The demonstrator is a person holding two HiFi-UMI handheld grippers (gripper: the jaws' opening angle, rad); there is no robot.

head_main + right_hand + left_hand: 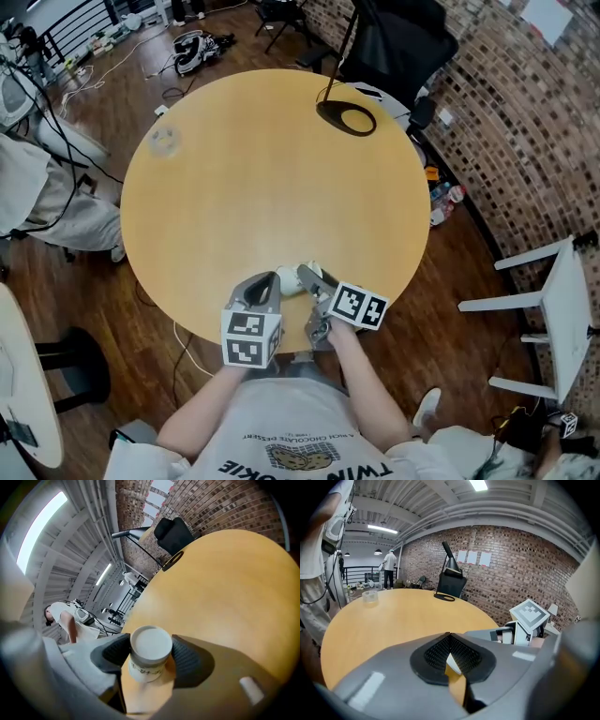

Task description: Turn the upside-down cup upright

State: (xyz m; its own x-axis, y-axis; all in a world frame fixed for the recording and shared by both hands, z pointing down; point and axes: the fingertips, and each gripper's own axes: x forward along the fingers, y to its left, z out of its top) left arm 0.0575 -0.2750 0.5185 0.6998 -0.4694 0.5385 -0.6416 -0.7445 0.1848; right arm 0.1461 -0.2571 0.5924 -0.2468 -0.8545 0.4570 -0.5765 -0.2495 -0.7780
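A white paper cup (150, 645) with dark print sits between the pads of my right gripper (147, 657), which press on its sides. Its closed base faces the camera and its mouth points away from it, toward the wood. In the head view the cup (288, 279) is a small white shape just above the table's near edge, between the right gripper (309, 278) and the left gripper (265, 287). In its own view my left gripper (450, 637) is shut with nothing in it, and the right gripper's marker cube (529, 615) shows beside it.
The round wooden table (272, 178) carries a clear plastic cup (164, 141) at the far left and a black ring-shaped lamp base (347, 119) at the far right. A black chair (398, 42) stands behind the table, a white chair (553, 309) to the right. A person stands far off (389, 566).
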